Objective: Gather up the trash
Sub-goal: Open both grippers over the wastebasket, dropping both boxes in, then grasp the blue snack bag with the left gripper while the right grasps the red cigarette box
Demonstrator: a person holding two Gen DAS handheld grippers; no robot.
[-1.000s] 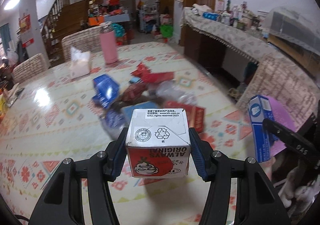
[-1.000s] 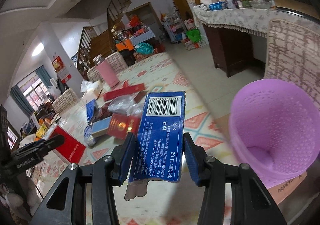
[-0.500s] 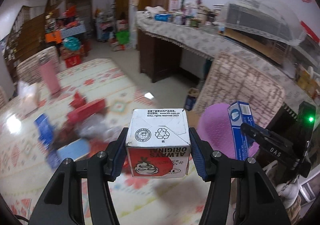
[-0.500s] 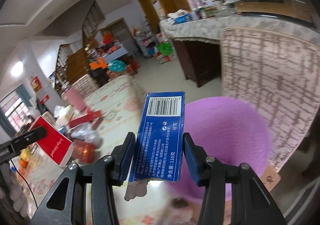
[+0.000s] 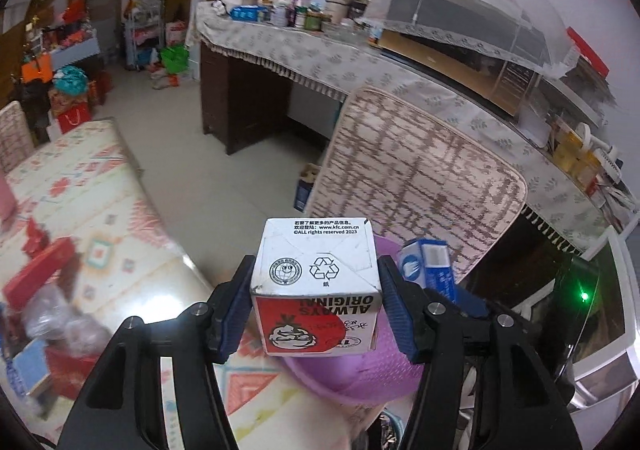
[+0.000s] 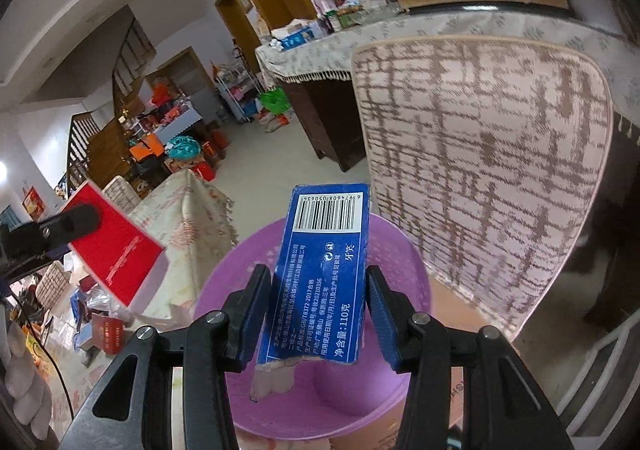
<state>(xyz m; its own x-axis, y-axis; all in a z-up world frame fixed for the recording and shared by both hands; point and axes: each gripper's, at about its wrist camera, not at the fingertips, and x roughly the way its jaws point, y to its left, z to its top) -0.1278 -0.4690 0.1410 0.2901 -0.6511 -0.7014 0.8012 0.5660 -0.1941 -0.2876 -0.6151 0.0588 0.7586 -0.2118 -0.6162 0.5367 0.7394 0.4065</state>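
My left gripper (image 5: 316, 290) holds a red and white KFC paper carton (image 5: 316, 270). Its jaws are opening, and the blue pads still touch the carton's sides. The carton hangs over the near rim of a purple plastic bin (image 5: 352, 378). My right gripper (image 6: 318, 290) holds a blue toothpaste box (image 6: 324, 250) upright over the bin's mouth (image 6: 400, 250). Those jaws are opening too, with the pads still against the box. In the right wrist view the red carton (image 6: 112, 242) shows at the left; in the left wrist view the blue box (image 5: 428, 262) shows just to the right.
A chair with a woven pink and brown back (image 5: 420, 186) stands right behind the bin. The table with a patterned cloth (image 5: 100, 190) lies to the left, with more wrappers and boxes (image 5: 48, 290) piled on it. A cluttered sideboard (image 5: 320, 54) runs along the wall.
Both grippers have swung from over the table to the purple bin, carrying the carton and the blue box. The bin now lies directly under both; the trash pile has slid off to the left.
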